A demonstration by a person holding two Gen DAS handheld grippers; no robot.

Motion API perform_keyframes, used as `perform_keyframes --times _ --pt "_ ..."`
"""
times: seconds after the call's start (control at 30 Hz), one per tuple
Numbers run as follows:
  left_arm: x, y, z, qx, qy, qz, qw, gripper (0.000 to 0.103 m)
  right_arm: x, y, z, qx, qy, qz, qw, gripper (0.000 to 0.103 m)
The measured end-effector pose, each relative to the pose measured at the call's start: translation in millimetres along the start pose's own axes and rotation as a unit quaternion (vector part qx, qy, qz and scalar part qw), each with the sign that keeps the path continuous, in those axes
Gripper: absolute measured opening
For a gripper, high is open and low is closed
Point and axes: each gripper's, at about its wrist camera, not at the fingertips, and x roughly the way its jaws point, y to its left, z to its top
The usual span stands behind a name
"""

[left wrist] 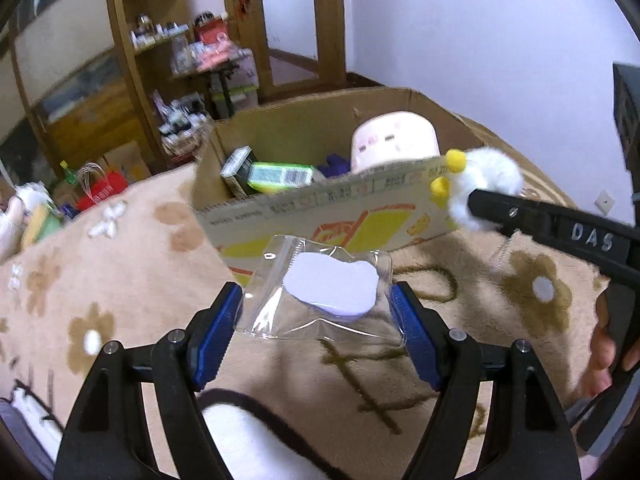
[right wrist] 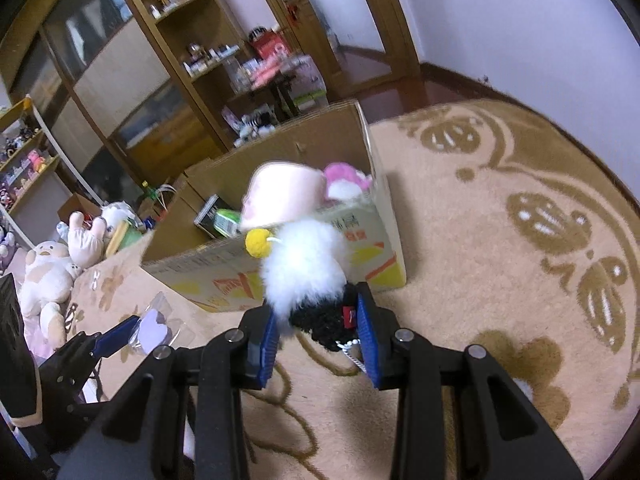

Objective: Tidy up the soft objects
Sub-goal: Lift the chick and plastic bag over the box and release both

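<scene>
My left gripper is shut on a clear plastic bag with a pale lilac soft pad inside, held above the rug just in front of the cardboard box. In the right wrist view, my right gripper is shut on a fluffy white and black plush toy with yellow pompoms. The same plush toy shows in the left wrist view at the box's right corner. The bag and left gripper appear low at the left. A pink plush lies in the box.
The box also holds a green packet and a dark carton. A beige rug with brown flowers covers the floor. Stuffed animals lie at the left. Wooden shelves and a doorway stand behind the box.
</scene>
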Motion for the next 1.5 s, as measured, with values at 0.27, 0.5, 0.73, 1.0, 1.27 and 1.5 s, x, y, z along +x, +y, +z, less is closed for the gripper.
perform_keyframes --times 0.27,0.5,0.73,1.0,1.27,1.5 --pt "-27.8 7.6 14.5 -0.001 -0.060 0.020 0.9980 0.075 -28.2 13.3 15.4 -0.022 -0.054 0.026 0.998 0.037" --pt "-43.1 28.1 35.6 -0.019 -0.107 0.037 0.9934 0.075 -32.9 18.7 34.1 -0.039 -0.080 0.035 0.995 0.037" --pt "-47.2 42.9 64.9 -0.018 -0.159 0.039 0.9863 0.075 -36.1 35.6 62.1 -0.070 -0.111 0.042 0.990 0.037" --pt "-29.6 60.4 90.8 -0.025 -0.171 0.034 0.9843 0.075 -25.0 48.4 87.0 -0.096 -0.128 0.036 0.986 0.037" --pt "0.7 71.5 95.2 -0.038 -0.160 0.030 0.9859 0.075 1.9 46.8 103.6 -0.100 -0.123 0.041 0.986 0.037" --pt "24.5 63.1 96.8 -0.036 -0.141 0.003 0.9893 0.076 21.5 47.7 99.7 -0.094 -0.118 0.050 0.987 0.037"
